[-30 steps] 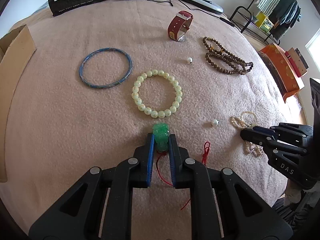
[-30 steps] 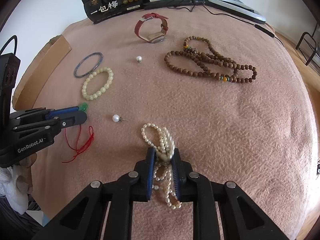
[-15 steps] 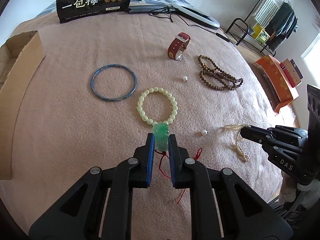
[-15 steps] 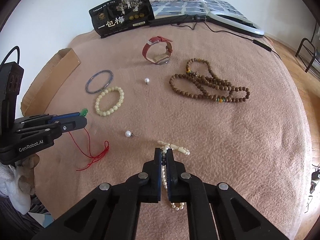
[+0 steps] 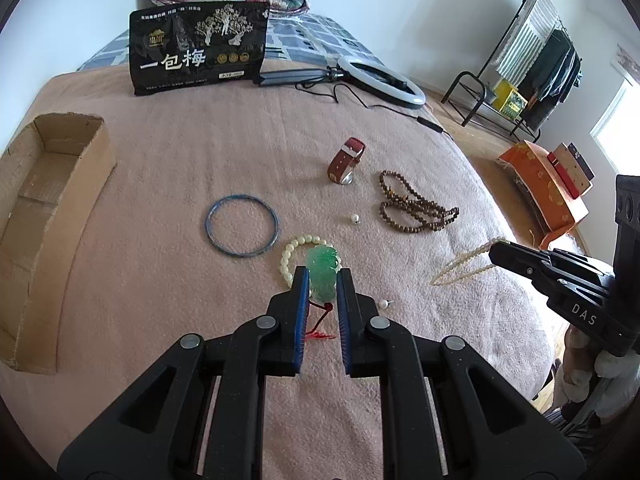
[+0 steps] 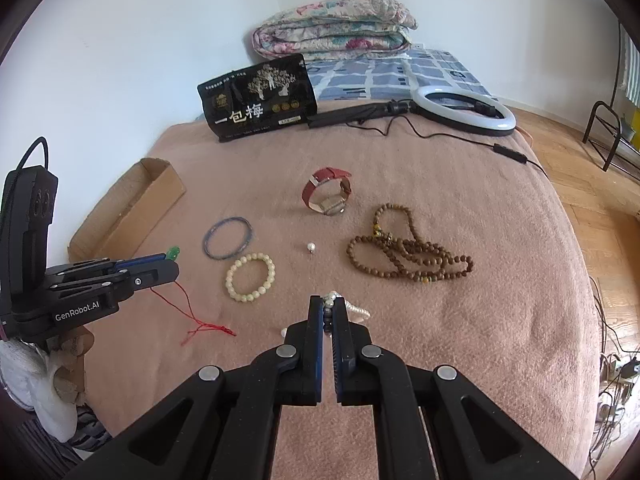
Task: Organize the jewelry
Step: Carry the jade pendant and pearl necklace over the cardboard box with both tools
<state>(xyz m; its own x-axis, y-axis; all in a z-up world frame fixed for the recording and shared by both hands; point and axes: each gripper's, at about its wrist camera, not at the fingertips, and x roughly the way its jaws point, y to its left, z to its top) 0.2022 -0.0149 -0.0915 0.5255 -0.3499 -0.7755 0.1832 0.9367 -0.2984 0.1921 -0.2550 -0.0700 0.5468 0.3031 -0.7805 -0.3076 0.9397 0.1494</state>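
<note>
My left gripper [image 5: 322,276] is shut on a green jade pendant [image 5: 322,270] and holds it above the pink blanket; its red cord [image 6: 192,316] hangs down. My right gripper [image 6: 329,305] is shut on a pearl necklace [image 5: 464,266], lifted off the blanket, strands dangling. On the blanket lie a pale bead bracelet [image 6: 250,277], a blue bangle [image 5: 241,230], a red-strap watch [image 6: 328,196], a brown bead necklace [image 6: 404,254] and two pearl earrings [image 5: 354,219] [image 5: 385,303]. An open cardboard box [image 5: 48,200] sits at the left.
A black snack bag [image 5: 198,50] stands at the back of the blanket [image 5: 200,136]. A ring light [image 6: 464,114] with cable lies at back right. A folded quilt [image 6: 332,36] lies behind. An orange box [image 5: 548,188] and a clothes rack [image 5: 532,68] stand off the bed, right.
Both grippers have risen and pulled back. The pendant and its cord have lifted off the blanket. The right gripper closed tighter on the pearl necklace and raised it.
</note>
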